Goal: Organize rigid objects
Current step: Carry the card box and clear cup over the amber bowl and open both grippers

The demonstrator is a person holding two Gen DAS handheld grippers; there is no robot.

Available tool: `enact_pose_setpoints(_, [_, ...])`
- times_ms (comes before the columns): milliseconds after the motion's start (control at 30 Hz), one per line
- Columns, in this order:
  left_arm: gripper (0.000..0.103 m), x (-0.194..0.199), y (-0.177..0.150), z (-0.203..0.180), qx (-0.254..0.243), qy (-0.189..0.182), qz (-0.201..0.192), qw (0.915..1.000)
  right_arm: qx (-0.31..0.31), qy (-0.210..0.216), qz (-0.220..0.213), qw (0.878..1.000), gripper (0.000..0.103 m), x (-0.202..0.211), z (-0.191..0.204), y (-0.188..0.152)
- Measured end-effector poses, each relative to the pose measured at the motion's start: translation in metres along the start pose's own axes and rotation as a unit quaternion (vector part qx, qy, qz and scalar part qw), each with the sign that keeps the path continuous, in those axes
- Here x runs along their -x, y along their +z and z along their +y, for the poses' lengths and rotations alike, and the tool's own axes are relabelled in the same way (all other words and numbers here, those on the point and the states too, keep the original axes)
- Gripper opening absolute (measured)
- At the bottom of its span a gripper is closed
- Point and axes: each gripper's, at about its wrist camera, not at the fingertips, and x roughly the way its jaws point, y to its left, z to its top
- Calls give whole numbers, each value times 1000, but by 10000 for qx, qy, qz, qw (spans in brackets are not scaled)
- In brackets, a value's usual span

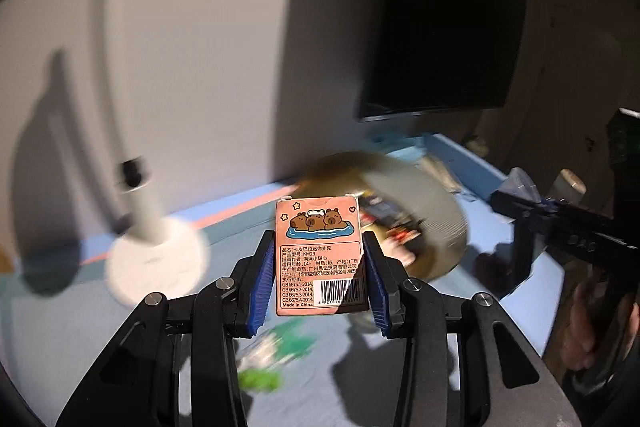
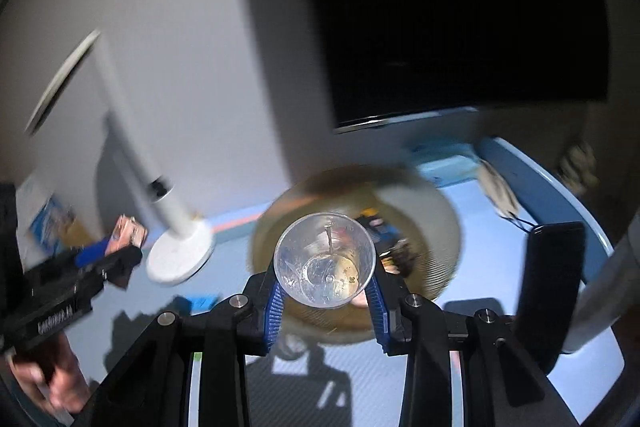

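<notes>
Organizing in progress, by the look of it: a round tan woven basket (image 2: 436,227) on the blue counter (image 2: 500,267) already holds several small dark items, blurred; green and white pieces (image 1: 276,359) lie loose on the counter. Left tongs (image 1: 320,263): narrowed onto a pink cartoon-printed card box (image 1: 318,259), clamped by its sides above the counter. Right tongs (image 2: 326,291): narrowed around a clear plastic cup (image 2: 325,261), mouth toward the camera, before the basket.
</notes>
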Motion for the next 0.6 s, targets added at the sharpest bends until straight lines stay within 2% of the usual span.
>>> enact_pose_setpoints(100, [38,-46,8,-17,-5,-190,299,9994,-203,-246,411,9986,36,-27,-17,8])
enact_pose_setpoints(233, [38,-95,-3,-20,165,-342,721,9967,-277,-178,982,9946,36,-63,-20,-3])
enact_pose_setpoints(367, [38,-119,-13,-26,194,-326,957,9947,-214,-174,1389,9899,36,-86,-24,-17])
enact_pose_setpoints(500, [41,-131,-14,-30,202,-326,1076,9935,-318,-128,1611,9863,37,-95,-34,-28])
enact_pose_setpoints(533, [45,-131,-13,-30,261,-352,1067,9933,-379,-83,1648,9856,44,-98,-36,-28])
enact_pose_setpoints(567, [58,-128,-12,-28,327,-354,1013,9937,-434,-67,1646,9854,51,-97,-37,-27])
enact_pose_setpoints(600, [76,-124,-11,-25,385,-359,954,9941,-459,-76,1567,9866,62,-92,-38,-26])
